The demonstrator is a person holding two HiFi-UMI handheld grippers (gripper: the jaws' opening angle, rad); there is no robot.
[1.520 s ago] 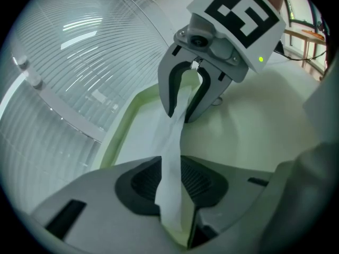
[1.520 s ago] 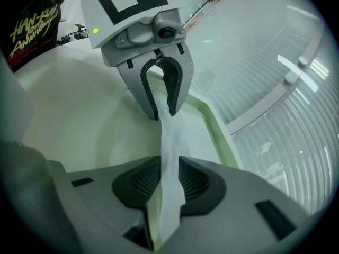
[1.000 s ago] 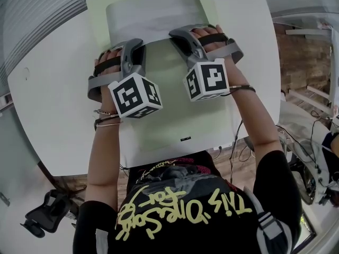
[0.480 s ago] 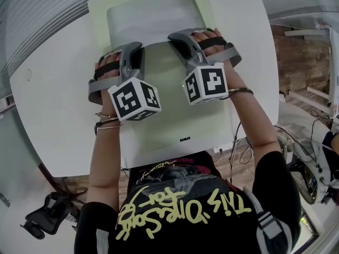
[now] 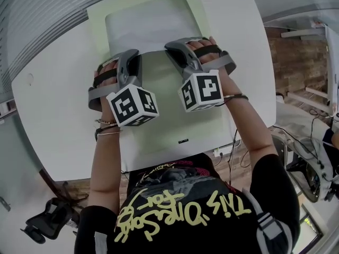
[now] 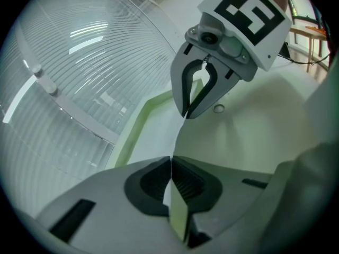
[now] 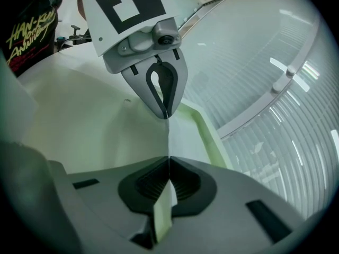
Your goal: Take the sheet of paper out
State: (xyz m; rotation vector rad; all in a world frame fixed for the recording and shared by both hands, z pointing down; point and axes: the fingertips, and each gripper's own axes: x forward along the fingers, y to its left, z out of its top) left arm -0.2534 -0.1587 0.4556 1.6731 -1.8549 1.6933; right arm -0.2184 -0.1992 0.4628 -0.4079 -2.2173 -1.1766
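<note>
A pale green folder (image 5: pixel 100 7) lies on the white table (image 5: pixel 58 115), and a white sheet of paper (image 5: pixel 148 25) shows in its far half. The folder's thin green cover (image 5: pixel 169 120) spreads over the near half, toward me. My left gripper (image 5: pixel 131 53) and right gripper (image 5: pixel 172 43) sit side by side at the cover's far edge, both shut on that thin sheet. The left gripper view shows its jaws (image 6: pixel 171 160) pinching the green edge, with the right gripper (image 6: pixel 186 114) ahead along the same edge. The right gripper view mirrors this at its own jaws (image 7: pixel 168 160).
The table's near edge runs just under the cover's near end. A black chair base (image 5: pixel 45 221) stands on the floor at the lower left, and cables and gear (image 5: pixel 312 163) lie to the right. Ribbed window blinds (image 6: pixel 79 62) rise beyond the table's far side.
Both grippers stay clamped at the cover's far edge. They and the folder sit only slightly higher in the head view than before.
</note>
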